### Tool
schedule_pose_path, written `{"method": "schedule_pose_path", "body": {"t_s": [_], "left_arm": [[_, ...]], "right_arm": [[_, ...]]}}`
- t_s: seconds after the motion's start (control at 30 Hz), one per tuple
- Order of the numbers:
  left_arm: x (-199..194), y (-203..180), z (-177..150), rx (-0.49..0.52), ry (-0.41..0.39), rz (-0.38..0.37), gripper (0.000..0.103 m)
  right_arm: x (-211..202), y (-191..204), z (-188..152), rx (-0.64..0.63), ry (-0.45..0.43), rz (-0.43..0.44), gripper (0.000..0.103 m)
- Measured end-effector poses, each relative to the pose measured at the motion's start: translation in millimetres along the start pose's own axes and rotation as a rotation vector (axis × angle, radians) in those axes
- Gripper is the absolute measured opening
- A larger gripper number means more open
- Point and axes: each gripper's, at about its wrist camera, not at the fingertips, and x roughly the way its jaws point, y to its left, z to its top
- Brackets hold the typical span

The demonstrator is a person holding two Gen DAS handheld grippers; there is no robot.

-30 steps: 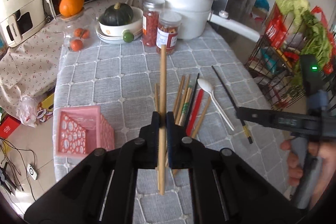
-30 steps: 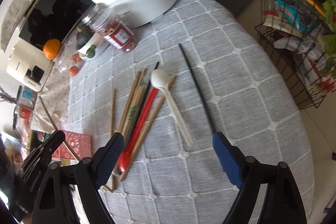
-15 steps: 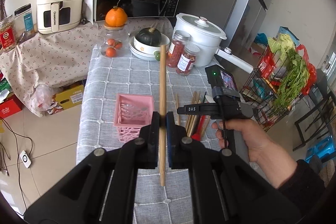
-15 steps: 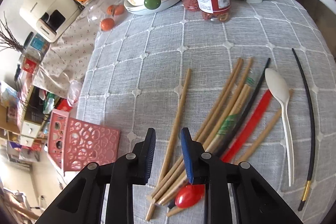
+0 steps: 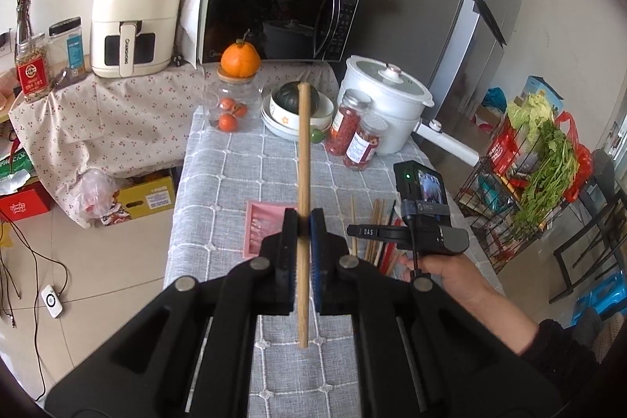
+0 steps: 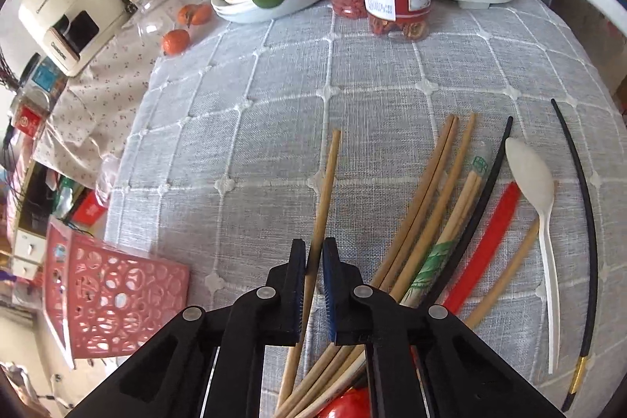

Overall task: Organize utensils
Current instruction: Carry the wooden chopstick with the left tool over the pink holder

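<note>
- The left gripper [image 5: 302,253] pinches a wooden chopstick [image 5: 303,159] upright above the grey tablecloth [image 5: 235,183].
- The right gripper [image 6: 313,285] is pressed onto a single wooden chopstick [image 6: 327,183] lying on the cloth, its long axis running away from the gripper.
- Beside it lie the other chopsticks [image 6: 427,198] and a white spoon [image 6: 533,179].
- The pink basket [image 6: 117,296] lies tipped at the left; its contents cannot be told.

My left gripper [image 5: 302,253] is matte black plastic: two angular arms, each with round silver screws, and blue ribbed pads on the finger [image 5: 316,261] faces. My right gripper [image 6: 313,288] is built the same. From the left, its black body carries white "DAS" lettering at nine o'clock, a small lit screen with a green light at twelve, and a thin black cable. My sleeve [image 5: 556,347] is dark.
</note>
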Motion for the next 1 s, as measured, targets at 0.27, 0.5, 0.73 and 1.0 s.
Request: {"method": "schedule_pose_path", "body": {"t_s": [0.27, 0.5, 0.73, 1.0], "left_arm": [[-27, -5, 12, 0.019, -0.219, 0.080, 0.007], [-15, -4, 17, 0.043, -0.352, 0.142, 0.007], [23, -2, 17, 0.054, -0.320, 0.171, 0.007], [76, 20, 14, -0.030, -0.123, 0.169, 0.008]], "right_arm": [[-94, 17, -16, -0.058, -0.176, 0.085, 0.006], [-159, 25, -41, -0.139, -0.318, 0.111, 0.006], [-187, 29, -46, -0.179, -0.384, 0.114, 0.006], [-206, 36, -50, -0.213, -0.404, 0.137, 0.006]]}}
